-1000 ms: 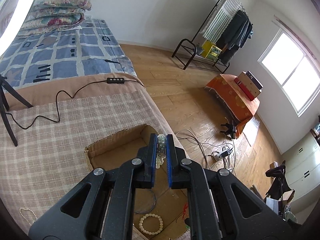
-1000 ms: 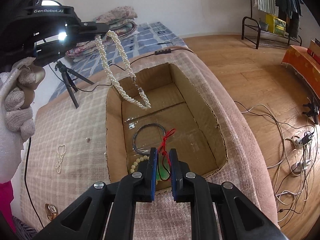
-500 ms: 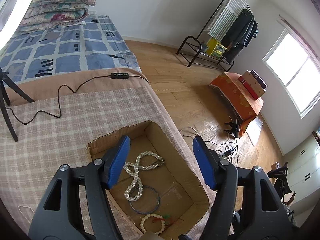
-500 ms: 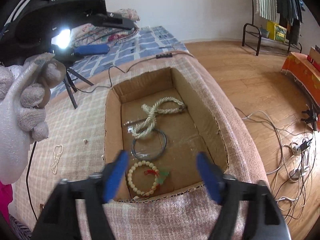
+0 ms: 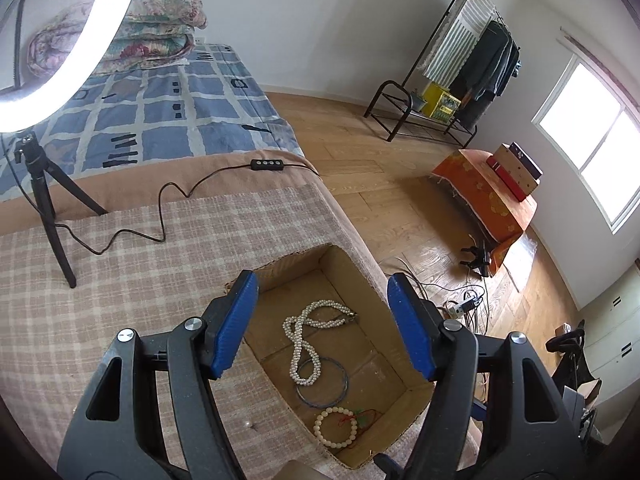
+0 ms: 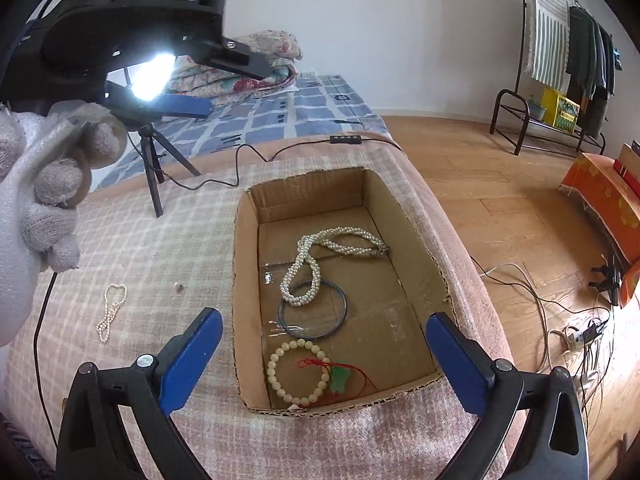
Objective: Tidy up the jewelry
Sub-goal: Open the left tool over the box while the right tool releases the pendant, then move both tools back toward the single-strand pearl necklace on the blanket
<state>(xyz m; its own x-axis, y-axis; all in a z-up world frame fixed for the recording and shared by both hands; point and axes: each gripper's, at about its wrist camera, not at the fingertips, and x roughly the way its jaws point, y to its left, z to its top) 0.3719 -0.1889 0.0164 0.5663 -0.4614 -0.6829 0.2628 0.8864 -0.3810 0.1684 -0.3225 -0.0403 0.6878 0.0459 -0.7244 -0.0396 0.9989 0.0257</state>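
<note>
The white glowing ring lamp (image 5: 60, 60) is cut off by the top and left edges of the left wrist view. In the right wrist view, the tiny pale object on the checked blanket (image 6: 181, 286) is too small to tell. The grey knitted glove hand (image 6: 44, 200) is cut off at the left edge. The near wall of the brown cardboard box (image 6: 340, 404) hides part of the cream bead bracelet (image 6: 298, 374).

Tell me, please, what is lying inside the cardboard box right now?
Inside the cardboard box lie a twisted pearl necklace, a dark bangle partly under its loop, a cream bead bracelet and a green pendant on red cord. The near wall hides the nearest floor strip.
</note>
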